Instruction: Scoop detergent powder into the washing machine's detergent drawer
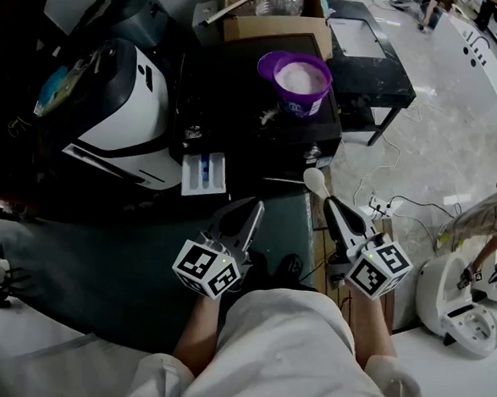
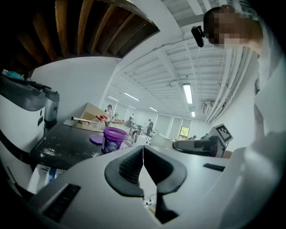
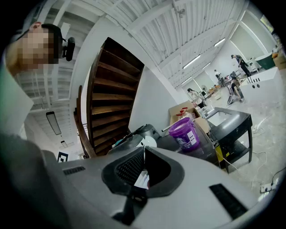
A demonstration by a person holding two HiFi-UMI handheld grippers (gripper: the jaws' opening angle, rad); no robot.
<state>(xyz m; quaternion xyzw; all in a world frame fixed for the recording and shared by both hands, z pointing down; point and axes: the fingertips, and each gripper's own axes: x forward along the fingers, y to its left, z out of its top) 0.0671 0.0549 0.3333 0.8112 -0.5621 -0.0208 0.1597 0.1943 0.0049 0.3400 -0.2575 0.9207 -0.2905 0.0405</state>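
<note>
In the head view a purple detergent tub [image 1: 295,82], open and full of white powder, stands on a black table [image 1: 237,116]. The washing machine [image 1: 119,108] lies left of it, its white detergent drawer [image 1: 203,173] pulled out. My left gripper [image 1: 254,209] is shut and empty, just right of the drawer. My right gripper [image 1: 328,202] is shut on the handle of a white scoop [image 1: 315,181], below the tub. The tub [image 2: 114,139] shows past my left gripper [image 2: 143,150]. The tub [image 3: 187,133] and scoop bowl [image 3: 146,142] show beyond my right gripper [image 3: 144,152].
A cardboard box [image 1: 274,13] with bottles sits behind the tub. A second black table [image 1: 369,58] stands to the right. Cables and a power strip [image 1: 375,206] lie on the floor. Another person [image 1: 484,231] works over a white appliance [image 1: 458,301] at the right.
</note>
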